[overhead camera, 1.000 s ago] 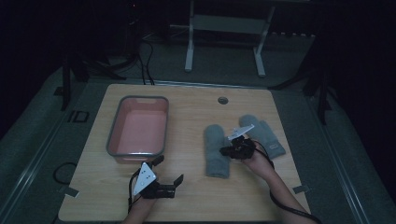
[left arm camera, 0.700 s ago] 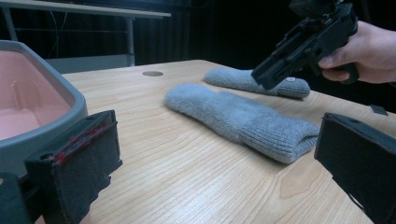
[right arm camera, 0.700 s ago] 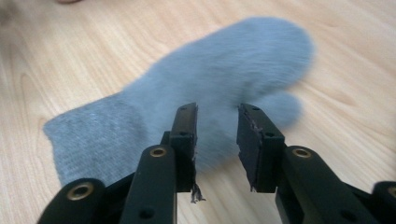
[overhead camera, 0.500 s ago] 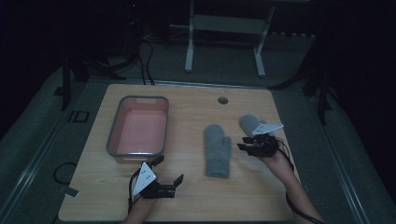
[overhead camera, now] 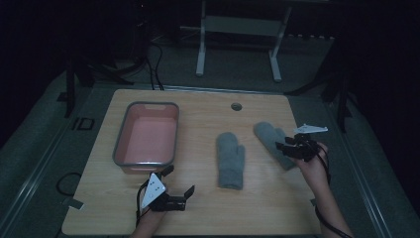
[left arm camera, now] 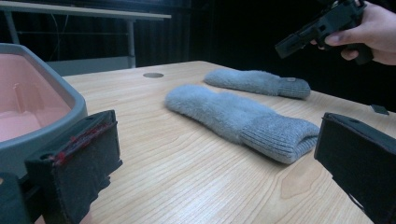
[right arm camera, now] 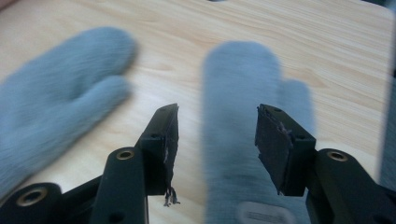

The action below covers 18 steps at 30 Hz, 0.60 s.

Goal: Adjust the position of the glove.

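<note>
Wooden table (overhead camera: 198,208), two grey mittens (overhead camera: 231,158), pink tub (overhead camera: 146,134)

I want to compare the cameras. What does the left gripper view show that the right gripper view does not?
The left gripper view alone has the pink tub, the round hole in the table, the left hand-held gripper with open jaws, and the person's hand holding the right hand-held gripper.

The right gripper view alone has a close look down between the right hand-held gripper's open jaws, which have just been opening, above the far mitten.

Both have two grey mittens, including the near mitten, on the wooden table.
</note>
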{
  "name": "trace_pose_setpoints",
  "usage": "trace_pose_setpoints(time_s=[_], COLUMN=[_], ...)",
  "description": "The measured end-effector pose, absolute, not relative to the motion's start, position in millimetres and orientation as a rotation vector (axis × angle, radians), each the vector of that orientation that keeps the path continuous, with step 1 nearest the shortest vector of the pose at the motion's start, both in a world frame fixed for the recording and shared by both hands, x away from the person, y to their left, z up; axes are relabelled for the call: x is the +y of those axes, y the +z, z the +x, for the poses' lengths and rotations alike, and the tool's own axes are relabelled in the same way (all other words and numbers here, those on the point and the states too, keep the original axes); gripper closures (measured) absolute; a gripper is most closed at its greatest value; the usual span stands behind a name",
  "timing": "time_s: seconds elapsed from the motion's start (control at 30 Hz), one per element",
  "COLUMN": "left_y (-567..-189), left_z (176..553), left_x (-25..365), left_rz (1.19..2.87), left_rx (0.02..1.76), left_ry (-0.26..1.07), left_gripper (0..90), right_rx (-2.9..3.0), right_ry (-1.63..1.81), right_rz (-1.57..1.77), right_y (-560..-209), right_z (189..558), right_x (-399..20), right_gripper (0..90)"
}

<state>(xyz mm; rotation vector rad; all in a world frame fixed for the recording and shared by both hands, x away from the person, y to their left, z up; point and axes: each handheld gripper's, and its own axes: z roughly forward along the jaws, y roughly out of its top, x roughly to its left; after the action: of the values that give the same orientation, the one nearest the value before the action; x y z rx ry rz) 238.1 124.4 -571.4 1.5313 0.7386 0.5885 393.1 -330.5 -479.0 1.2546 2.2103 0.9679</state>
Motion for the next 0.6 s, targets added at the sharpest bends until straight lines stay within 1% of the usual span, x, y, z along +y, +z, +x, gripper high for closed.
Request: trace_pose_setpoints(time_s=[0.17, 0.33, 0.6], left_y=[-571.3, -571.3, -571.3], left_z=[238.3, 238.3, 238.5], left_x=[124.4, 124.4, 124.7], left_rz=[1.532, 1.532, 1.534], left_rx=[0.739, 0.737, 0.736], left_ry=[0.587, 0.585, 0.583], left_gripper=[0.5, 0.5, 0.5], right_rx=[2.172, 2.176, 2.235], right_ry=[0.956, 0.947, 0.882], right_rz=[1.332, 1.366, 1.310], right_y=[-488.0, -504.0, -523.7], right_z=[408.0, 420.0, 434.4], right_x=[-341.5, -342.5, -336.3], right_gripper=[51.5, 52.7, 50.8])
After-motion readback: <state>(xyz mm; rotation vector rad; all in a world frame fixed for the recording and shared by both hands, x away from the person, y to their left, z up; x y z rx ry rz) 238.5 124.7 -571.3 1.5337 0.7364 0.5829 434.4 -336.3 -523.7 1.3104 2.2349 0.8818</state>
